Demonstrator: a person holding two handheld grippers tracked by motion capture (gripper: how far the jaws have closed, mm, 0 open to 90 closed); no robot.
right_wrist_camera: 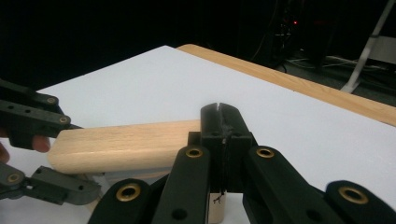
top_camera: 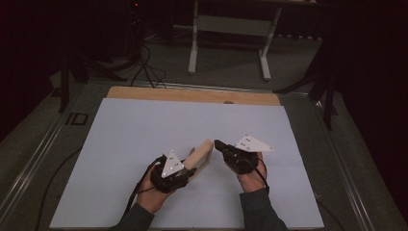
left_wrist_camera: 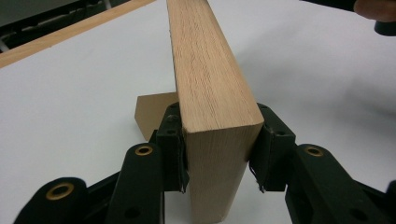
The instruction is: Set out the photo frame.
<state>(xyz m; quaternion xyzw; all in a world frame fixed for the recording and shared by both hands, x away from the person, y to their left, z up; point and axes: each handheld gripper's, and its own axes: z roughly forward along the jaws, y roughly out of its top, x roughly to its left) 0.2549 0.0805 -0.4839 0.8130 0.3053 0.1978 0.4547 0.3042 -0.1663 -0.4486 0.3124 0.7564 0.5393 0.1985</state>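
On the white, matte sheet covering the desk (top_camera: 144, 144), whose pale wooden edge shows along the far side, a light-coloured wooden block with rounded ends and a fine straight grain (top_camera: 199, 152) is lifted at a slant near the middle. Its surface looks smooth and unvarnished, its long faces flat and its corners softly eased.

From the left gripper view, the left tongs (left_wrist_camera: 218, 156) are clamped on the near end of this block (left_wrist_camera: 205, 79): black ribbed pads press on both of its side faces, and the block runs away from the camera, tilted above the sheet. Just behind the left pad lies a small, flat, tan piece (left_wrist_camera: 152, 112), possibly cardboard or thin wood; its material is hard to judge.

Seen from the right gripper view, the right tongs (right_wrist_camera: 222, 122) are fully closed, pads pressed together with nothing between them. They stand at the far end of the block (right_wrist_camera: 121, 144); whether they touch it cannot be told. The high view shows the right tongs (top_camera: 219, 144) just beside the block's rounded tip, with the left tongs (top_camera: 187, 171) at its lower end.
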